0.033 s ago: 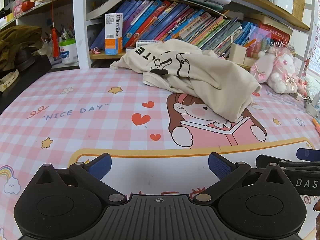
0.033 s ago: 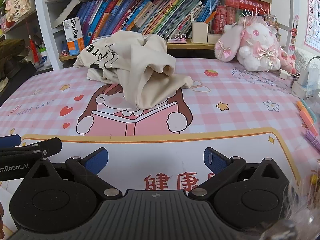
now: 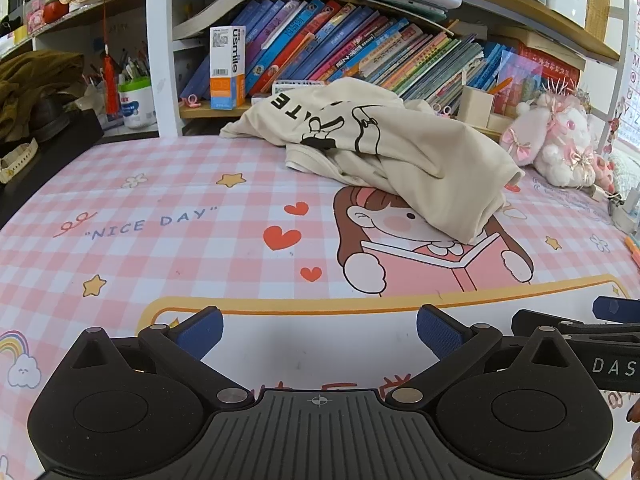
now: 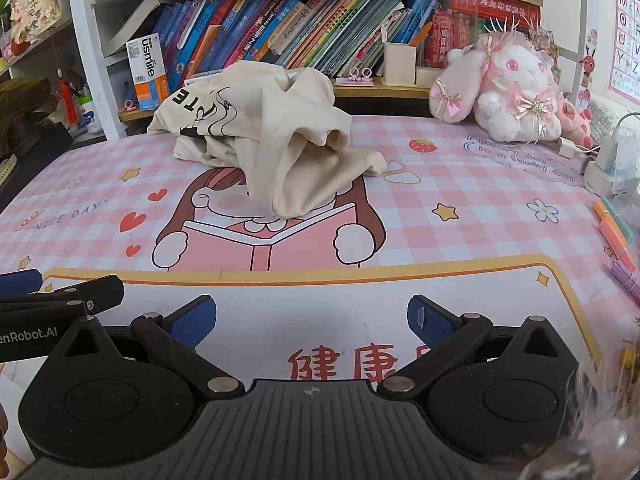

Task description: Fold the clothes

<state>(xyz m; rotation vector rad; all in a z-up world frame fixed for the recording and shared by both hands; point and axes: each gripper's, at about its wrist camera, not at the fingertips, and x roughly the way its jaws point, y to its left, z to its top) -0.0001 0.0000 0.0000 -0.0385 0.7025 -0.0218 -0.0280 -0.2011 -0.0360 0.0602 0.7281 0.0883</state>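
Left wrist view: the left gripper [image 3: 319, 334] hangs low over the mat [image 3: 160, 216], its 2 blue-padded fingers [image 3: 200, 330] spread wide with nothing between them. The shirt [image 3: 400, 152], cream with a black print, lies crumpled at 1 o'clock, well apart, at the mat's far side. At 10 o'clock a white tub [image 3: 136, 100] holds pens. A cream box [image 3: 474, 106] at 1 o'clock stands before the books [image 3: 360, 52] on the shelf; its contents are hidden. The right gripper's tip [image 3: 612, 308] shows at 3 o'clock.

Right wrist view: the right gripper [image 4: 312, 322] is likewise spread wide and empty. The shirt [image 4: 288, 140] lies at 12 o'clock. The cream box [image 4: 399, 63] at 1 o'clock holds an orange stick. A plush rabbit [image 4: 508, 92] sits at 2 o'clock. The left gripper's tip [image 4: 20, 280] shows at 9 o'clock.
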